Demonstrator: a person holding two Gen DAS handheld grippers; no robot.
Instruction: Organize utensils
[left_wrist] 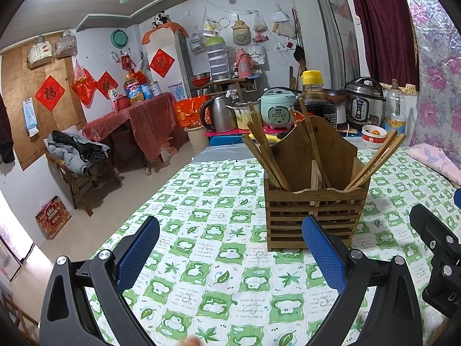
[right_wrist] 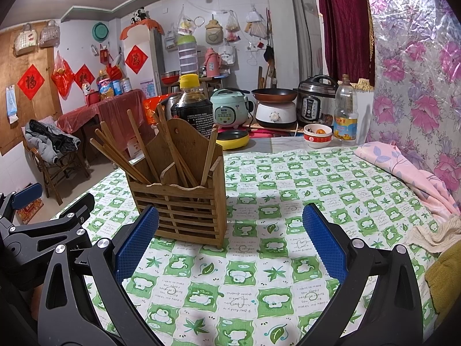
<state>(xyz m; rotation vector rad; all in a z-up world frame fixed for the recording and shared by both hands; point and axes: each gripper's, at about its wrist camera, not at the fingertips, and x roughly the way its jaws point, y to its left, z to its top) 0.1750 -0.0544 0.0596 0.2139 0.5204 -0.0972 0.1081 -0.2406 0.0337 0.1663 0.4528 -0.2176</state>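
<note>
On the worktop: wooden holder (left_wrist: 315,201) standing upright on the green checked cloth (left_wrist: 219,259), just ahead of both grippers.
Chopsticks (left_wrist: 265,155): leaning inside the holder's compartments.
Left gripper (left_wrist: 230,256): hovering with jaws wide, gripping nothing.
Right gripper (right_wrist: 230,242): hovering with jaws wide, gripping nothing.

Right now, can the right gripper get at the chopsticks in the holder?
Probably yes. The right gripper is open and empty, the holder stands just ahead on bare cloth, and the chopsticks stick up free above its rim.
</note>
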